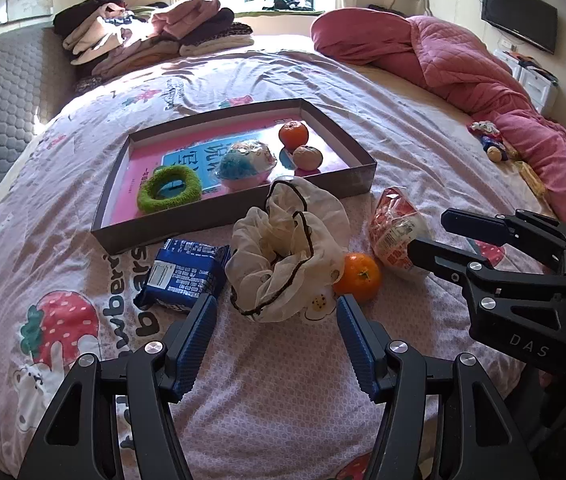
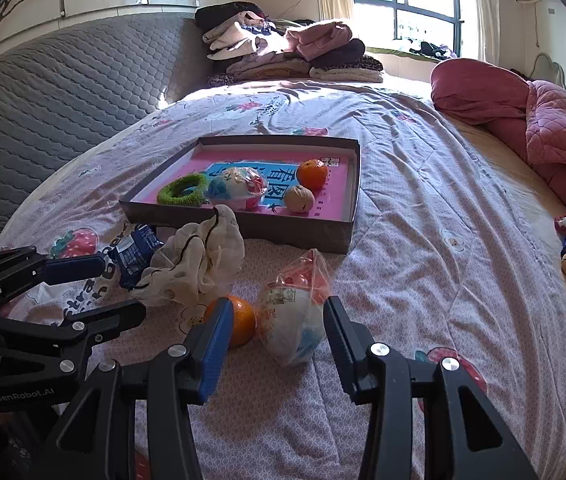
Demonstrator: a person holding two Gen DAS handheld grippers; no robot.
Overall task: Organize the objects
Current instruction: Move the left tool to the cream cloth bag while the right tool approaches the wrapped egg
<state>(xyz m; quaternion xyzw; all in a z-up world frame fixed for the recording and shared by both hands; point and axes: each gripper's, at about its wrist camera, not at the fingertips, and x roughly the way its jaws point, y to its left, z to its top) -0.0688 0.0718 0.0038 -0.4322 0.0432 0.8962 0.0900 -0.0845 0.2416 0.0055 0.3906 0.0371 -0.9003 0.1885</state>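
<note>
Green scrunchie [image 1: 169,191]; orange tangerine [image 1: 358,276]; strawberry-print quilt [image 1: 63,320].

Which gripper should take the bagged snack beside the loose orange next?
Right. The right gripper is open with the bagged snack lying between its fingers. The left gripper is lined up on the cream scrunchie instead, with the orange between it and the snack.

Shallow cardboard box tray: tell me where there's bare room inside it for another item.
Inside the shallow cardboard box tray, the free patch is the pink floor along the far wall, behind the fuzzy green ring and bagged round toy. The near-right corner beside the pale wrinkled fruit is also bare. The middle is crowded, up to the orange tangerine.
</note>
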